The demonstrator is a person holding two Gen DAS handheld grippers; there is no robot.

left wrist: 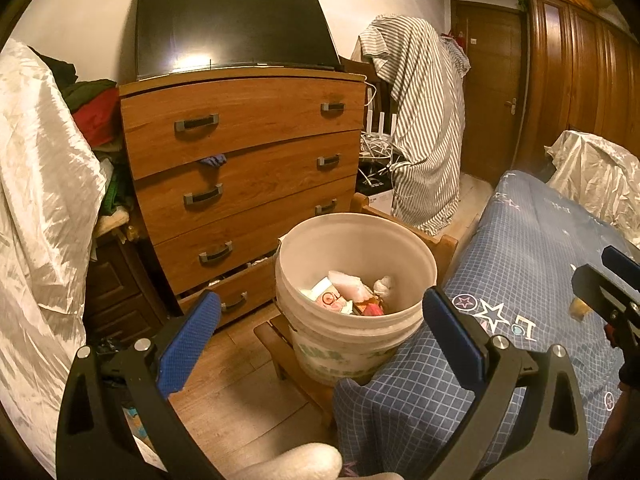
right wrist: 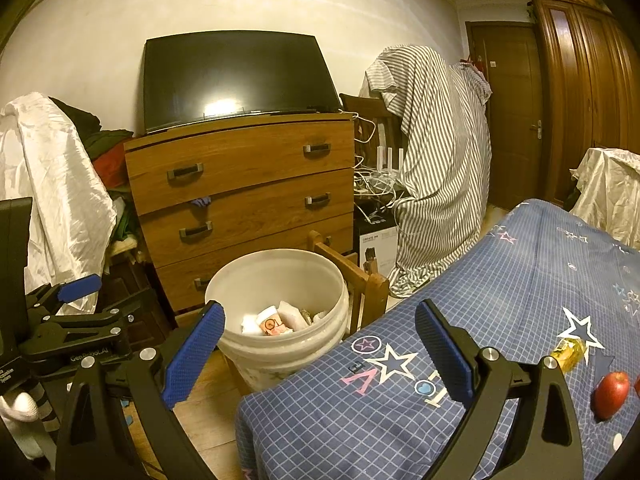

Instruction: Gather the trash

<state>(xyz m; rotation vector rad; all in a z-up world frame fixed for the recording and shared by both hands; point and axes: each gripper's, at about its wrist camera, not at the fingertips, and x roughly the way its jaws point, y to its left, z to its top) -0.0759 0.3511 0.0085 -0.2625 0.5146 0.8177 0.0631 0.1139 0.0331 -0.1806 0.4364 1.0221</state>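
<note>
A white plastic bucket (left wrist: 352,240) stands on a low wooden stool beside the bed and holds several pieces of trash (left wrist: 348,294). It also shows in the right wrist view (right wrist: 276,276). My left gripper (left wrist: 320,320) is open and empty, just in front of the bucket's near rim. My right gripper (right wrist: 320,340) is open and empty, over the corner of the blue checked bedspread (right wrist: 500,292). A small yellow wrapper (right wrist: 568,354) lies on the bedspread to the right. The right gripper shows at the left view's right edge (left wrist: 612,284).
A wooden chest of drawers (left wrist: 244,168) with a TV (left wrist: 232,24) stands behind the bucket. A striped cloth (left wrist: 424,128) covers a rack to the right. White sheets hang at the left (left wrist: 40,200). A red apple (right wrist: 610,394) lies on the bed. A wooden wardrobe (left wrist: 580,80) and a door stand at the far right.
</note>
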